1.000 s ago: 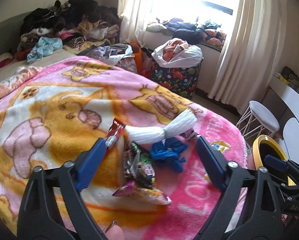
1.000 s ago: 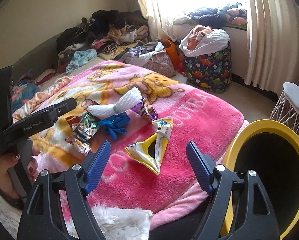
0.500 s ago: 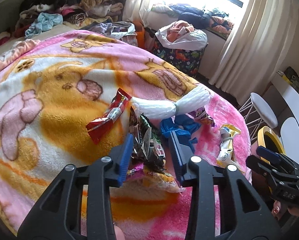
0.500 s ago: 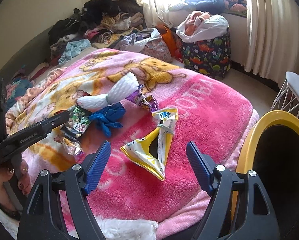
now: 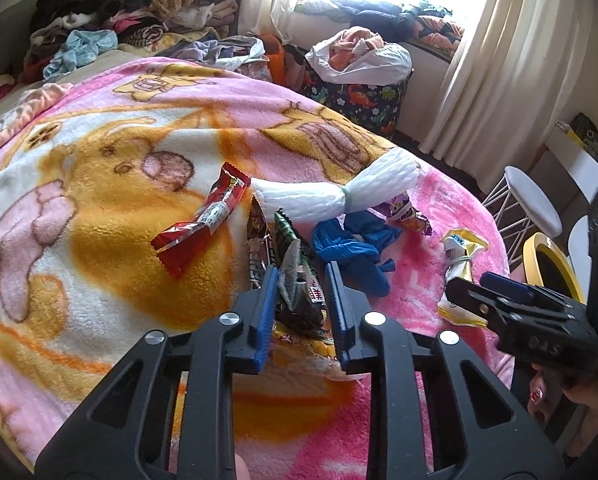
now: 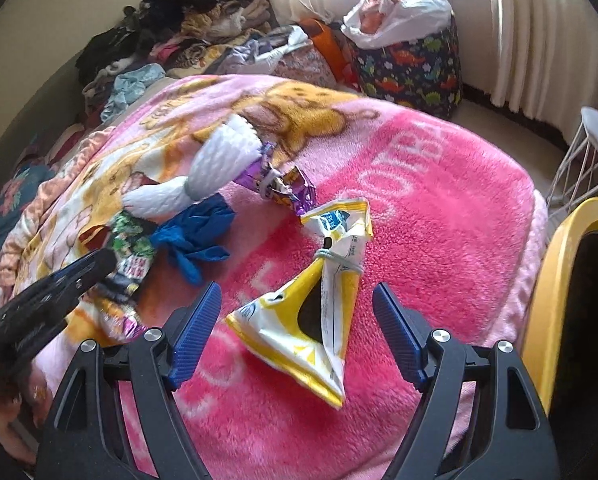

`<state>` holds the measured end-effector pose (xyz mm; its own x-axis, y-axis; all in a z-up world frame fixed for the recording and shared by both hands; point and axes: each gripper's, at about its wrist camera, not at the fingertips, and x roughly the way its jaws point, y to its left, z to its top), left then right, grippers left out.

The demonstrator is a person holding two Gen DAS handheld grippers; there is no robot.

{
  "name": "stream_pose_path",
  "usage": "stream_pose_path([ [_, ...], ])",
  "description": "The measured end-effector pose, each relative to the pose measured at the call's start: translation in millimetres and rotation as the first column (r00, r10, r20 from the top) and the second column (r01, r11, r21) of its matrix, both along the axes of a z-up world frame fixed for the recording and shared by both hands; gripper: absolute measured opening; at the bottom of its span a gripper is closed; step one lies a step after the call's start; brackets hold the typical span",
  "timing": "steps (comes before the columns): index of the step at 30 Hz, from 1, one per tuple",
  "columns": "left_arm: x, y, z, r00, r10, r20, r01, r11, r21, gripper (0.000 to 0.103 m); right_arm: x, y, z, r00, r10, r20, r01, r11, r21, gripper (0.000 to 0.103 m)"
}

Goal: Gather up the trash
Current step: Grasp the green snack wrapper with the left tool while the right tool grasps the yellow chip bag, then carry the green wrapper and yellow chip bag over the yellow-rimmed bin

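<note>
Left gripper (image 5: pixel 301 312) fingers closing on the dark green snack wrapper (image 5: pixel 299 280) mid-bed to lift it, right gripper (image 6: pixel 297 336) fingers wide straddling the yellow chip bag (image 6: pixel 319 308), yellow bin (image 6: pixel 555 288) at 3 o'clock for dropping.

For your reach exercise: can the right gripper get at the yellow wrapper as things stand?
Probably yes. The right gripper is open, its fingers either side of the yellow wrapper, which lies uncovered on the blanket.
</note>
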<state>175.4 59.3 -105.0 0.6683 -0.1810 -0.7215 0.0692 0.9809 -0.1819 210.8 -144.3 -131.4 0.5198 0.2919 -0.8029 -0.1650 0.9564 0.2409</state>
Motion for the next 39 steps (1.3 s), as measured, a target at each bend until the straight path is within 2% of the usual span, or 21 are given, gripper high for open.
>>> stream_pose_path([
  [2,0,-1,0,1.000,0.000,-0.001,0.001,1.000,0.012,0.012,6,0,-9,0.999,-0.019,-0.038,0.020,1.000,0.017,0.075],
  [5,0,-3,0,1.000,-0.006,-0.002,0.006,1.000,0.031,0.011,10,0,-18,0.997,-0.029,-0.068,0.029,1.000,0.003,0.065],
  [6,-1,-4,0,1.000,-0.011,0.000,0.011,0.999,0.039,0.008,10,0,-19,0.997,-0.031,-0.068,0.031,1.000,-0.005,0.059],
  [13,0,-8,-2,1.000,-0.023,-0.010,0.023,0.999,0.035,0.004,3,-13,-16,0.998,-0.038,-0.056,0.041,0.997,0.064,0.047],
  [20,-3,-8,9,1.000,-0.015,0.020,0.015,1.000,0.022,0.004,-14,-28,1,1.000,-0.024,0.001,0.023,0.991,0.130,0.046],
  [39,-20,-15,58,0.989,-0.030,0.143,0.033,0.999,-0.020,0.004,-49,-24,41,0.993,0.046,0.109,-0.060,0.989,0.135,0.046],
])
